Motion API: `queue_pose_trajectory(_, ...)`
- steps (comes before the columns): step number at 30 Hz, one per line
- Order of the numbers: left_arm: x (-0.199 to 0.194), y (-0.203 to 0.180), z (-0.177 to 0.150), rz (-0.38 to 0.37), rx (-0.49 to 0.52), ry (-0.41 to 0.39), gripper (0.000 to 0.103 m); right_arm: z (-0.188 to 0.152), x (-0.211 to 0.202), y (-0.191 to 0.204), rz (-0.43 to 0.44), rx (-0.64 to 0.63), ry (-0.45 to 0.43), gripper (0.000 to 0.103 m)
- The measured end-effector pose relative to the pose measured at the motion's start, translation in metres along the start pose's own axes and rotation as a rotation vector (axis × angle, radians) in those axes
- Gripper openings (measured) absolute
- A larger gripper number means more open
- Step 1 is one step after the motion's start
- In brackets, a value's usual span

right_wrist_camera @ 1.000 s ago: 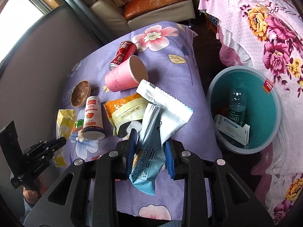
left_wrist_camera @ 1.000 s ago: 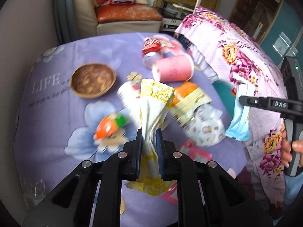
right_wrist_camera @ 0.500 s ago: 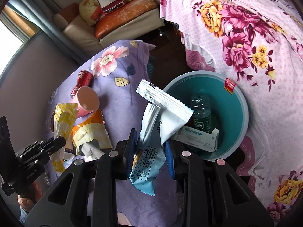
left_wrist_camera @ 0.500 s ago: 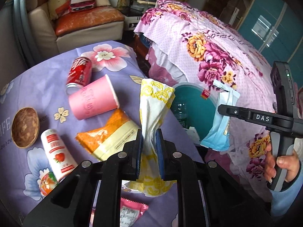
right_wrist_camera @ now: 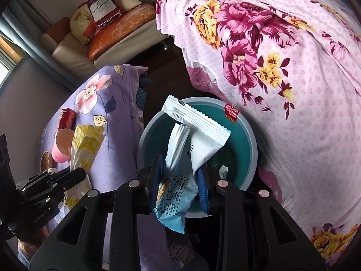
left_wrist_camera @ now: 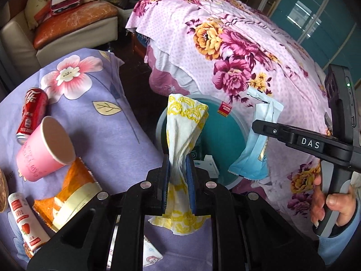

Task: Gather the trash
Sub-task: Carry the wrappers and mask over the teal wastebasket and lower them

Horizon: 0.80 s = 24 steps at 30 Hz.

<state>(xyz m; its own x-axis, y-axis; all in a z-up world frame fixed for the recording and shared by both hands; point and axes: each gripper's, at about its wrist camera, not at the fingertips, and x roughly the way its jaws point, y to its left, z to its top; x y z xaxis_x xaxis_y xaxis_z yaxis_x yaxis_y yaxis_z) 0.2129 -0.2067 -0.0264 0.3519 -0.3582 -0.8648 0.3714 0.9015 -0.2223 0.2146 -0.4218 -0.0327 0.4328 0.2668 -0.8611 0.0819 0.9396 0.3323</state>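
My left gripper is shut on a white-and-yellow tissue packet and holds it upright at the table's edge, in front of the teal trash bin. My right gripper holds a blue-and-white snack wrapper directly above the bin; its jaws look spread with the wrapper loose between them. The wrapper also shows in the left wrist view. The tissue packet shows in the right wrist view. A box and a bottle lie in the bin, mostly hidden.
On the purple floral table lie a pink paper cup, a red soda can, an orange snack bag and a small strawberry bottle. A bed with pink floral cover stands behind the bin. A sofa is at the back.
Both grippers swung right from over the table toward the bin. The right gripper's jaws have widened around the wrapper, now over the bin. The left keeps its grip on the tissue packet.
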Motion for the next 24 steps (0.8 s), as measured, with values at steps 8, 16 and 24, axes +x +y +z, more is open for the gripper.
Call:
queue_pose_trajectory(8, 0.034, -0.019, 0.011, -0.006, 0.033, 0.047, 0.015, 0.007, 0.014, -0.017, -0.014, 0.009, 0.027, 0.029)
queue_pose_trajectory(16, 0.052, -0.024, 0.018, -0.007, 0.046, 0.067, 0.016, 0.012, 0.013, -0.030, -0.039, 0.023, 0.019, 0.029)
queue_pose_trajectory(24, 0.049, -0.018, 0.017, 0.031, 0.029, 0.038, 0.070, 0.016, 0.016, -0.034, -0.049, 0.027, 0.024, 0.029)
